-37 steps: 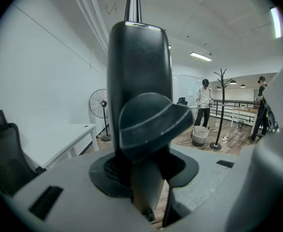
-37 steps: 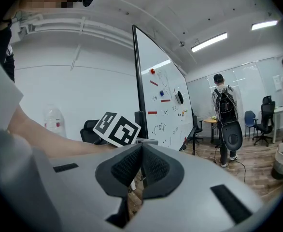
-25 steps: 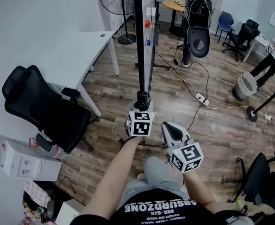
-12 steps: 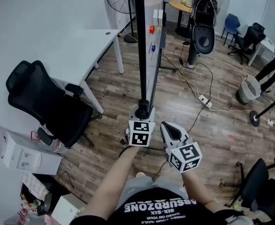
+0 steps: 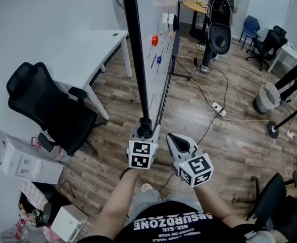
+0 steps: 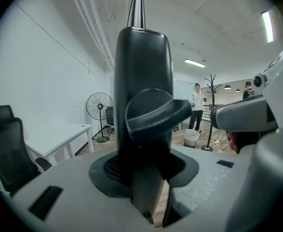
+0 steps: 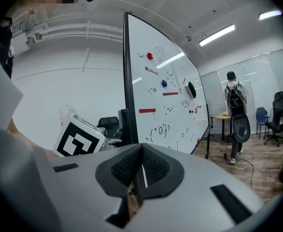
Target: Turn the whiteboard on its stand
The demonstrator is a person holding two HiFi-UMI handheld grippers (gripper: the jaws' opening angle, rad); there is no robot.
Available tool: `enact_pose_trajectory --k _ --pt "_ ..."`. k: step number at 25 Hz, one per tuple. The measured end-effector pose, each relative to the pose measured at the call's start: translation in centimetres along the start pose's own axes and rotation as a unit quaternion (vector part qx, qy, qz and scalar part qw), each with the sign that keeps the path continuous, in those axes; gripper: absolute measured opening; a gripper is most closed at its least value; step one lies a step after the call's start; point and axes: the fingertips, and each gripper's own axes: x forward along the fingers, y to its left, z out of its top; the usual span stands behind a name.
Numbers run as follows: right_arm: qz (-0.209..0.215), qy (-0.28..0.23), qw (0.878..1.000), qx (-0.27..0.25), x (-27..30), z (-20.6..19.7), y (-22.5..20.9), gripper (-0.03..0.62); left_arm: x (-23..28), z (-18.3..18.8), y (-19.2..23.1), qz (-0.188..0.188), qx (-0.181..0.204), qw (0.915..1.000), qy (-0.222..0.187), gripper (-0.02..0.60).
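The left tool (image 5: 144,131) was clamped on the black upright (image 5: 134,59) at the near end of the whiteboard (image 5: 163,39), its jaws held partway apart by the upright's knobbed fitting (image 6: 151,115), which filled the gap between them. The whiteboard stood on the wooden floor (image 5: 199,110) and ran away from that tool, its written face turned to the right. The right tool (image 5: 181,143) hung just beside the left one, clear of the board, its jaws drawn together on nothing. A white desk (image 5: 87,49) and a black chair (image 5: 47,105) stood left of the board
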Motion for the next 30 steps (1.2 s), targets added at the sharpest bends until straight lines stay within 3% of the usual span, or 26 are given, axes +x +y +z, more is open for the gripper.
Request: enact_pose_trajectory --k 12,25,30 --pt "0.039 0.010 0.999 -0.007 -3.4 -1.3 2.1 -0.002 -4.0 -1.1 -3.3 -0.002 0.005 1.0000 -0.008 0.156" --pt "0.044 0.008 0.999 0.001 -6.1 -1.6 2.4 -0.002 -6.2 -1.6 -5.3 0.002 0.002 0.9999 -0.014 0.158" --pt "0.044 0.006 0.999 0.004 -6.6 -1.6 2.2 -0.002 -7.1 -4.1 -5.5 0.011 -0.002 0.9995 0.031 0.187"
